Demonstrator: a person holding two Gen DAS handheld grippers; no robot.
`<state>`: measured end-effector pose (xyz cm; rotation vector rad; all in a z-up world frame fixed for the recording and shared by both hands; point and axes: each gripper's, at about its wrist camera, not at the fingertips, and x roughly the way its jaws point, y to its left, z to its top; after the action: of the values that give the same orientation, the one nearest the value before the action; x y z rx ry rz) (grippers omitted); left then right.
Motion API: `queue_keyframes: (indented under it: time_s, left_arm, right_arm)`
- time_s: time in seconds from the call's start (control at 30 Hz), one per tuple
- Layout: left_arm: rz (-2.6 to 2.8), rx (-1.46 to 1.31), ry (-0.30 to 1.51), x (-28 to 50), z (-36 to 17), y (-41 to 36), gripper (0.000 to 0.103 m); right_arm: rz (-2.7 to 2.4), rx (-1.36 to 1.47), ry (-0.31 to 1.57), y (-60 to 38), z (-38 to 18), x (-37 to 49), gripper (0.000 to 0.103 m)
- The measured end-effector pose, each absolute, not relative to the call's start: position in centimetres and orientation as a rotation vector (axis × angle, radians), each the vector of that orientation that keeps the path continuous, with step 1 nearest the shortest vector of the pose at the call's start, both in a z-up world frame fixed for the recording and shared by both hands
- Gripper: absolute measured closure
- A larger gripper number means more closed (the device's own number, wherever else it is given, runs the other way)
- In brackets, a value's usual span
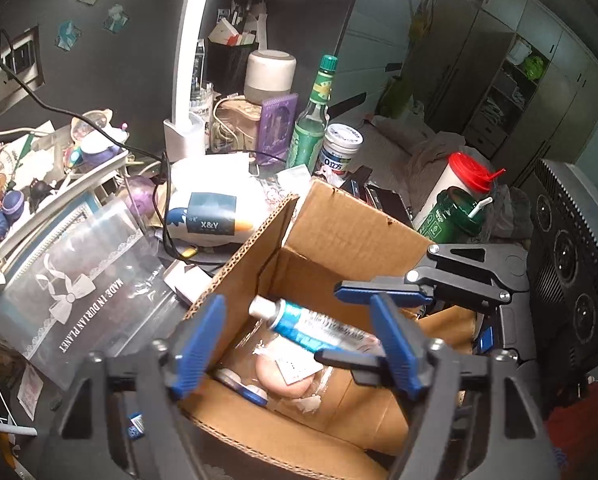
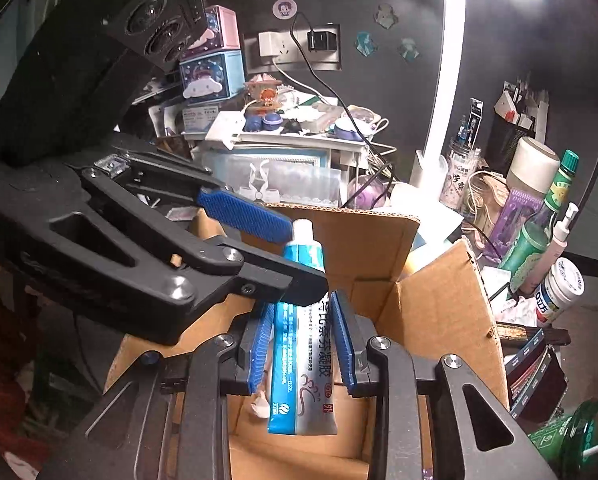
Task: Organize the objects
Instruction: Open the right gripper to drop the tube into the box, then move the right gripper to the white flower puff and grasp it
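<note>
Your right tongs (image 2: 303,344) are clenched on the blue-and-silver tube (image 2: 303,344), blue pads pressing its two sides near the middle, white cap pointing away from you. The tube hangs over the open cardboard box (image 2: 439,312), above its floor and not touching it. Your left tongs (image 1: 299,344) are released, their blue fingers (image 1: 197,344) spread wide with nothing between the pads; they sit over the near edge of the box, and the tube passes between them in the left wrist view. In the right wrist view one left finger crosses just in front of the tube's upper part; whether it touches you cannot tell. Inside the box lie a pale round item in clear wrap (image 1: 283,376) and a small flat blue-and-white case (image 1: 239,386). A green glass bottle (image 1: 313,120) stands on the cluttered counter beyond the box
</note>
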<state>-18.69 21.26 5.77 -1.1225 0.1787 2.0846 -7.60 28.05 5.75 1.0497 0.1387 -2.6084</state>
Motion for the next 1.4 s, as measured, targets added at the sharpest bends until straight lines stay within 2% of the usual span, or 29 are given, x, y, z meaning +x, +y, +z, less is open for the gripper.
queue_keyframes:
  time_s: [0.03, 0.1, 0.43, 0.53, 0.77, 1.03, 1.17, 1.3, 1.4]
  left_arm:
    - [2.083, -1.107, 0.183, -18.4, 6.1, 21.1, 0.023]
    - [2.092, -1.081, 0.188, -18.0, 6.8, 20.7, 0.020]
    - [2.250, -0.969, 0.172, -14.7, 9.2, 14.5, 0.017]
    - [2.356, -0.931, 0.194, -13.1, 9.4, 11.1, 0.011]
    - [2.568, -0.918, 0.163, -9.4, 7.2, 3.0, 0.009]
    - [2.651, -1.007, 0.080, -7.0, 0.2, -2.1, 0.007]
    - [2.646, -1.048, 0.029, -6.3, -3.1, -3.4, 0.007]
    - [2.615, -1.085, -0.017, -6.1, -5.5, -3.7, 0.007]
    - [2.591, -1.104, -0.040, -6.1, -6.6, -3.6, 0.007]
  right_arm:
    - [-2.617, 1.050, 0.154, 28.0, 5.7, -7.5, 0.057]
    - [-2.632, 1.031, 0.187, 27.9, 6.0, -7.1, 0.049]
    - [-2.643, 0.845, 0.256, 24.9, 8.5, -4.2, 0.049]
    - [-2.593, 0.765, 0.250, 22.9, 9.7, -2.9, 0.049]
    - [-2.382, 0.667, 0.279, 15.9, 10.5, 0.1, 0.049]
    - [-2.166, 0.895, 0.359, 8.9, 3.1, -1.0, 0.049]
    - [-2.171, 1.053, 0.345, 8.6, -1.3, -3.2, 0.049]
    - [-2.275, 1.125, 0.449, 8.7, -4.8, -4.7, 0.049]
    - [-2.292, 1.208, 0.442, 9.3, -6.7, -6.4, 0.048]
